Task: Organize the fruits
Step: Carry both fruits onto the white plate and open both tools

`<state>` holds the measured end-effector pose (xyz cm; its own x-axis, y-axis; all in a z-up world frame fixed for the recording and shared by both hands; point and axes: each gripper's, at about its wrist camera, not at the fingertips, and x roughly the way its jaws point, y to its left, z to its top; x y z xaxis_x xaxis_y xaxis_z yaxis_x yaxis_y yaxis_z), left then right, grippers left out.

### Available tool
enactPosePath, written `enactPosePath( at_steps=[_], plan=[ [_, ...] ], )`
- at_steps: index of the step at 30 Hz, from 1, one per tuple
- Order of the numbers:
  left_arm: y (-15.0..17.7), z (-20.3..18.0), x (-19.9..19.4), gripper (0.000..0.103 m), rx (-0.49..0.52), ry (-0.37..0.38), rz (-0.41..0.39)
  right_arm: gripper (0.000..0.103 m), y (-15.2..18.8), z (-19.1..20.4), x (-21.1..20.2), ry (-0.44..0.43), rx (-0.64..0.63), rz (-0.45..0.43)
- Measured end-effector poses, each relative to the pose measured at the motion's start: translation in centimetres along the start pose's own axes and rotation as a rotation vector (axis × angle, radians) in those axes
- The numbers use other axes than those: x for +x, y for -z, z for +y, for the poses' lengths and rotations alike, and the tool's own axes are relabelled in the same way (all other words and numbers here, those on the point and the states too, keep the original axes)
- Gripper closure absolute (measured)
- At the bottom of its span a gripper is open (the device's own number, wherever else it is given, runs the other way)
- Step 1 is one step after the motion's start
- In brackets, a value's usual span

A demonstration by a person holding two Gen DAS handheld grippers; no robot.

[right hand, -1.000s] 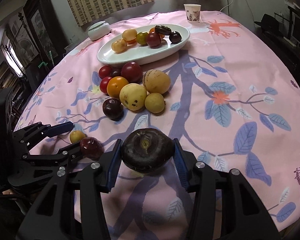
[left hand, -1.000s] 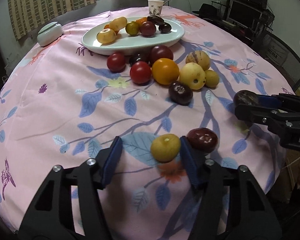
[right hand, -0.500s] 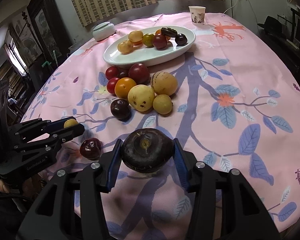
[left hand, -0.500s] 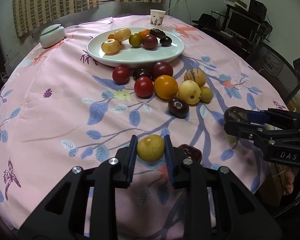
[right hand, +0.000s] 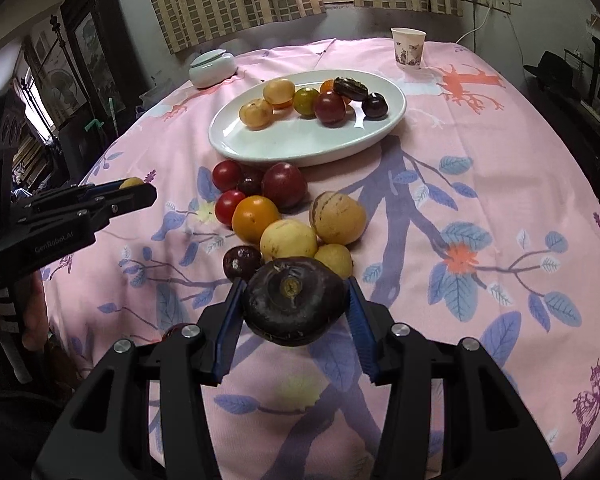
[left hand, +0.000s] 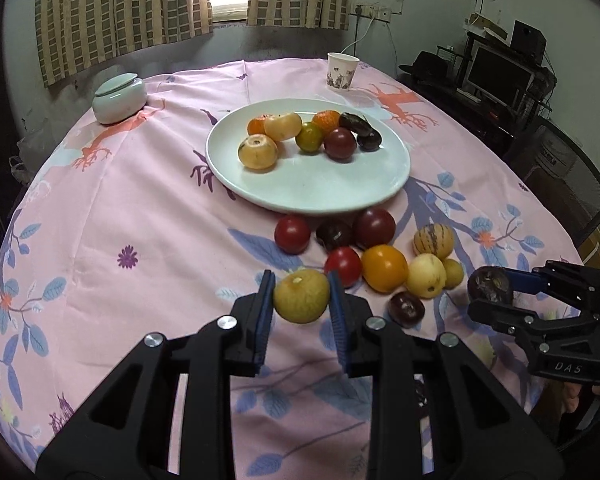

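Fruits are lying in two groups on the pink floral tablecloth point(left hand: 140, 208): seven or so are already sitting on the far half of the white plate point(left hand: 308, 188), and a loose cluster of about nine is waiting just in front of the plate's near rim. I judge the job to be roughly halfway done, since the near half of the plate is showing bare and the pile beside it is untouched.

I am carrying two pieces at once. My left gripper point(left hand: 300, 300) is closing its blue pads snugly on a yellow fruit point(left hand: 301, 295), fingers narrowed to the fruit's width, and holding it clear of the cloth just near and left of the cluster. My right gripper point(right hand: 294, 304) is clamping a dark purple fruit point(right hand: 294, 300), fingers spread wider because this one is fatter, its stem scar facing the camera; it is hovering at the near side of the cluster, well short of the plate.

A small dark red fruit point(right hand: 176, 330) is peeking out near my right gripper's left finger, apart from the cluster, so it is also left to collect. At the far edge, a paper cup point(left hand: 341, 72) and a pale lidded jar point(left hand: 119, 98) are standing well away from the work.
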<state>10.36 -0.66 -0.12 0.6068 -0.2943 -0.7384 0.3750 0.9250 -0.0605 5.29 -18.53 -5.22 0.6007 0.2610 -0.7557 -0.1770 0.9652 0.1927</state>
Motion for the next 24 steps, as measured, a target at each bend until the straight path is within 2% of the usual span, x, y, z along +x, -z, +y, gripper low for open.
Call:
enactPosePath(
  at_steps=[4, 9, 13, 18, 24],
  plan=[
    [-3.8, 0.9, 1.4, 0.076, 0.019, -0.019, 0.000, 0.053, -3.2, 0.5, 0.3, 0.011, -0.048, -0.011],
    [-9.1, 3.1, 3.8, 0.076, -0.026, -0.022, 0.006, 0.053, -8.0, 1.6, 1.7, -0.012, -0.087, -0.011],
    [-12.0, 4.3, 6.8, 0.076, -0.052, -0.024, 0.033, 0.053, -12.0, 3.1, 4.8, 0.046, -0.159, -0.023],
    [-13.5, 5.6, 11.4, 0.076, -0.104, -0.025, 0.110, 0.053, -14.9, 3.6, 10.0, 0.053, -0.205, 0.011],
    [-13.6, 6.3, 13.6, 0.076, -0.116, -0.027, 0.138, 0.053, -16.5, 3.2, 13.2, 0.038, -0.195, 0.049]
  ],
)
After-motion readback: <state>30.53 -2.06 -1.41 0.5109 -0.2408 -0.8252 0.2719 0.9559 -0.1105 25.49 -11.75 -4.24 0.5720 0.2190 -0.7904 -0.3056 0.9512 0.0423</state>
